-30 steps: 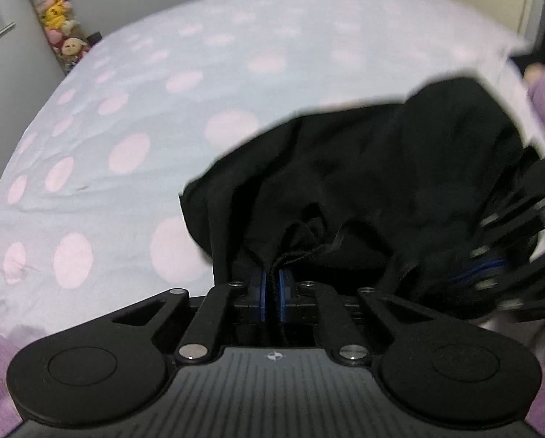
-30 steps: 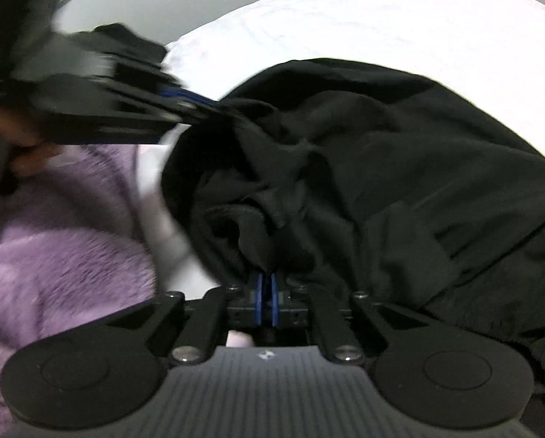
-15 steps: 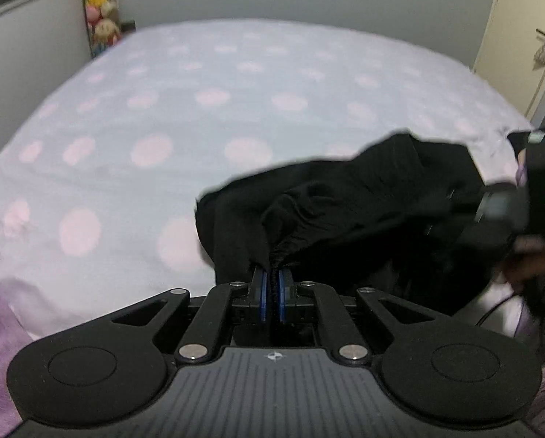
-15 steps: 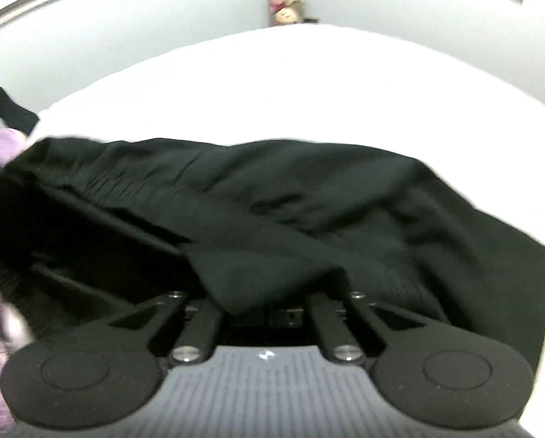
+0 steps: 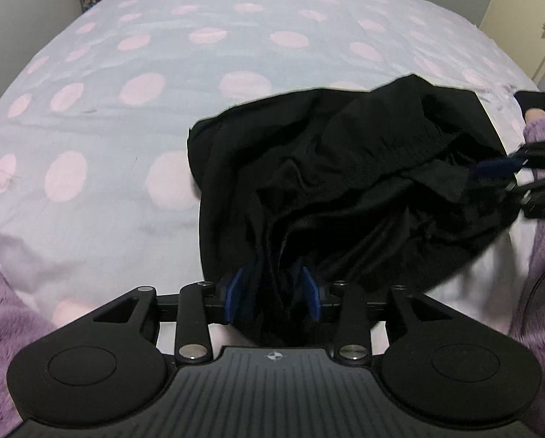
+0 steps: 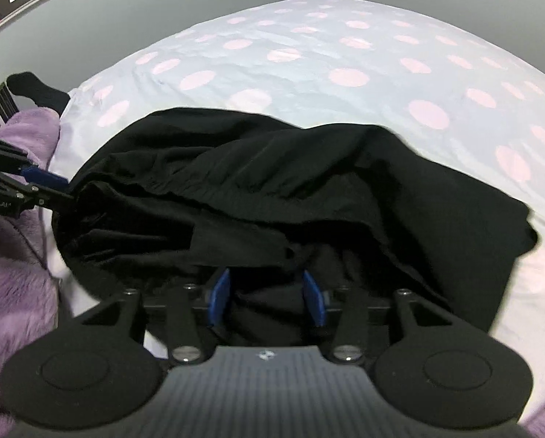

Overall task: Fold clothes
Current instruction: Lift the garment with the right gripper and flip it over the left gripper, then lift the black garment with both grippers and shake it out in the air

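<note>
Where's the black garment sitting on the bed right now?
The black garment lies bunched on the near edge of the polka-dot bedsheet, right of centre in the left wrist view, its near folds between each gripper's opening jaws.

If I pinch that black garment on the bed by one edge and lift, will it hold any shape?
Probably not. The black garment lies in soft, sagging folds on the bed, so it should droop. It looks thin, so likely light. Both the left gripper and the right gripper are opening with cloth between them; it may slide out.
</note>
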Demonstrator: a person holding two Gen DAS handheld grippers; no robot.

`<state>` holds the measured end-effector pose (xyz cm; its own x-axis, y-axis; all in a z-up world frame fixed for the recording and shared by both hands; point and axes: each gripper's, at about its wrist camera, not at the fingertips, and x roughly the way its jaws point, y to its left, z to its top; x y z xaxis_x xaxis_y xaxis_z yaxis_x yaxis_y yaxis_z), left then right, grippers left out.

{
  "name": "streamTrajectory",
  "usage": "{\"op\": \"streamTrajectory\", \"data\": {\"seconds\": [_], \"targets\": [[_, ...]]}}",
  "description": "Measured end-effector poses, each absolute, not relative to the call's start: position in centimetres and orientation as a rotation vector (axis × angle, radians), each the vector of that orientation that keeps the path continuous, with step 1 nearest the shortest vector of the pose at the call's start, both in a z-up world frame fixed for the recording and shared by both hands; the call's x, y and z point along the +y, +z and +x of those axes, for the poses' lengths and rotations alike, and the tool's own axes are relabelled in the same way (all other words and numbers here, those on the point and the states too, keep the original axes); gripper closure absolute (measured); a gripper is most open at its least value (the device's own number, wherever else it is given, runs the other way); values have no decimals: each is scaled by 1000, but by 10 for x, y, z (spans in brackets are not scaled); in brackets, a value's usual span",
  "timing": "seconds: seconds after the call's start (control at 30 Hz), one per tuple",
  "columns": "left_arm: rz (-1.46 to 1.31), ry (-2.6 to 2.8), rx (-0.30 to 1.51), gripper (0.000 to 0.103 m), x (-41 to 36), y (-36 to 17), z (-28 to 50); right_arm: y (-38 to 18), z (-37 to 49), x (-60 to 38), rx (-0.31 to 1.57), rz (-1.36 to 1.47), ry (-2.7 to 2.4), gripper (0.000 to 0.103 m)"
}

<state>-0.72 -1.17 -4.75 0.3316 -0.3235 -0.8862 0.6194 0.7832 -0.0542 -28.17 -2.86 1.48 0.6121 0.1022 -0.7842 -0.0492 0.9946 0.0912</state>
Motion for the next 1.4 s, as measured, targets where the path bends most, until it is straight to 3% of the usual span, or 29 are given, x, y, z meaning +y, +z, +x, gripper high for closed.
{"op": "streamTrajectory", "data": {"seconds": [0.23, 0.33, 1.03, 1.17, 1.2, 1.27, 1.4], "targets": [[273, -545, 1052, 93, -7, -39, -1, 25, -297, -75, 882, 48, -124, 55], [310, -567, 1036, 98, -15, -35, -8, 21, -300, -84, 883, 94, -157, 55], [344, -500, 1170, 98, -29, -79, 5, 15, -302, -104, 901, 97, -192, 56], [335, -493, 1191, 98, -29, -86, 9, 2, -290, -108, 926, 101, -175, 69], [331, -493, 1195, 98, -29, -87, 9, -2, -287, -108, 935, 97, -173, 80], [316, -485, 1186, 99, -26, -86, 10, -9, -282, -110, 948, 94, -172, 92], [282, -471, 1112, 100, -17, -66, 6, 2, -288, -112, 906, 94, -203, 97]]}}
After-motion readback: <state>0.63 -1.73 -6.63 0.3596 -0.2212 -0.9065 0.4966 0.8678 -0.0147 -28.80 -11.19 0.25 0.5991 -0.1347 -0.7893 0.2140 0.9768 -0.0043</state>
